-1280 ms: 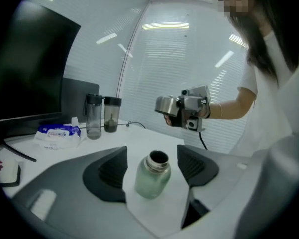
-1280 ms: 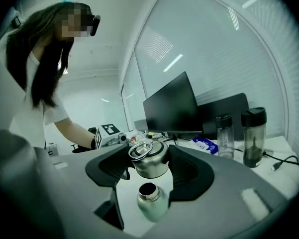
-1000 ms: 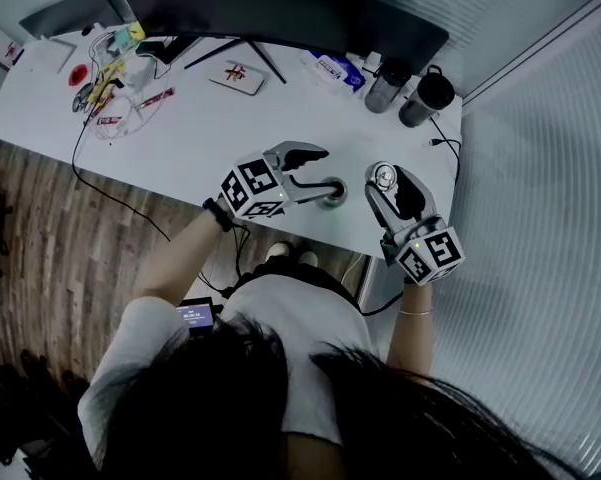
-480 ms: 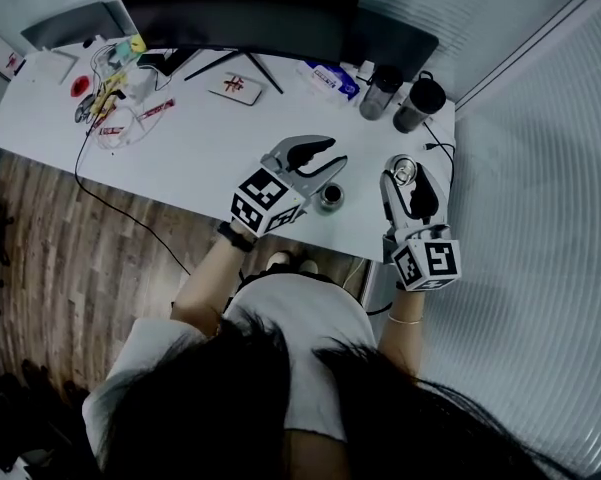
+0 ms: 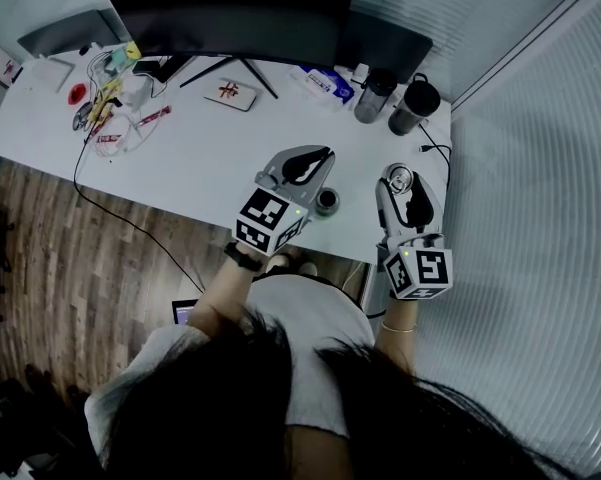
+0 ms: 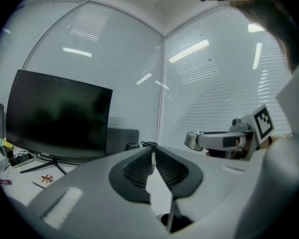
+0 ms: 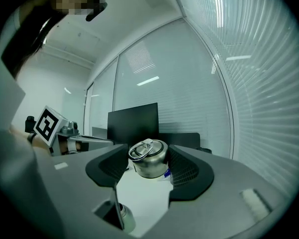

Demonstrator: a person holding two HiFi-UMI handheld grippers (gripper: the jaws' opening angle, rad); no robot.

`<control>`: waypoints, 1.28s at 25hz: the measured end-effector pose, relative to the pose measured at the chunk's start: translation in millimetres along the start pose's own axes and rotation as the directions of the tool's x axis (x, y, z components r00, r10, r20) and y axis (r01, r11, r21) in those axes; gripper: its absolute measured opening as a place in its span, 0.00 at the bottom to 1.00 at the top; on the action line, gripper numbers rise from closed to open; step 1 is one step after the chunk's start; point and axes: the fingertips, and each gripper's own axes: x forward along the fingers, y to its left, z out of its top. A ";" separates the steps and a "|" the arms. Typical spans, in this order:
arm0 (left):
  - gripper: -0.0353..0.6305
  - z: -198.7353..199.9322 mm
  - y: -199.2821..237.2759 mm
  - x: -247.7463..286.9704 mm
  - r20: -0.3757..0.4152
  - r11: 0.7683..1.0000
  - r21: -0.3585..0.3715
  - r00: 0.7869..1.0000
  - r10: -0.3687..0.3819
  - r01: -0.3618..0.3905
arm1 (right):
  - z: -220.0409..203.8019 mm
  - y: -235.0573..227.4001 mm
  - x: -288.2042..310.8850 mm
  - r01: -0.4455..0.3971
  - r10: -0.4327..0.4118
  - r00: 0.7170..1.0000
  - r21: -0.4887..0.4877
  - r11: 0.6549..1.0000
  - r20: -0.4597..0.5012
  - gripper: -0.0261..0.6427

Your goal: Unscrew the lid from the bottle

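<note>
The open steel bottle point(image 5: 327, 202) stands near the white table's point(image 5: 190, 148) front edge. Its dark mouth point(image 6: 176, 222) shows low in the left gripper view. My left gripper point(image 5: 323, 158) hangs just above and left of it. Its jaws have just been closing and now meet at the tips point(image 6: 152, 156) with nothing between them. To the right, my right gripper point(image 5: 400, 178) is shut on the metal lid point(image 7: 148, 158), which has a ring handle on top. The lid is held in the air, apart from the bottle point(image 7: 125, 218).
A black monitor point(image 5: 230, 13) stands at the back of the table. Two dark tumblers point(image 5: 375, 95) point(image 5: 417, 106) are at the back right. Cables and small items point(image 5: 105, 108) lie at the left, and a card point(image 5: 230, 93) near the monitor foot. Window blinds point(image 5: 540, 168) run along the right.
My left gripper has left the bottle, risen and shut its jaws. The right gripper with the lid has lifted slightly and moved right.
</note>
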 end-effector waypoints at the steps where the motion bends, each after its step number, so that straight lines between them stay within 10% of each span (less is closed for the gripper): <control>1: 0.17 -0.4 0.9 -0.9 0.001 1.000 0.000 1.000 0.009 -0.009 | -0.4 0.6 0.0 -0.002 0.002 1.000 -0.004 1.000 -0.002 0.42; 32: 0.14 -0.5 17.2 1.7 0.020 0.995 0.046 0.996 0.084 -0.085 | -13.0 -2.1 15.0 -0.028 0.026 0.999 -0.032 0.999 -0.041 0.42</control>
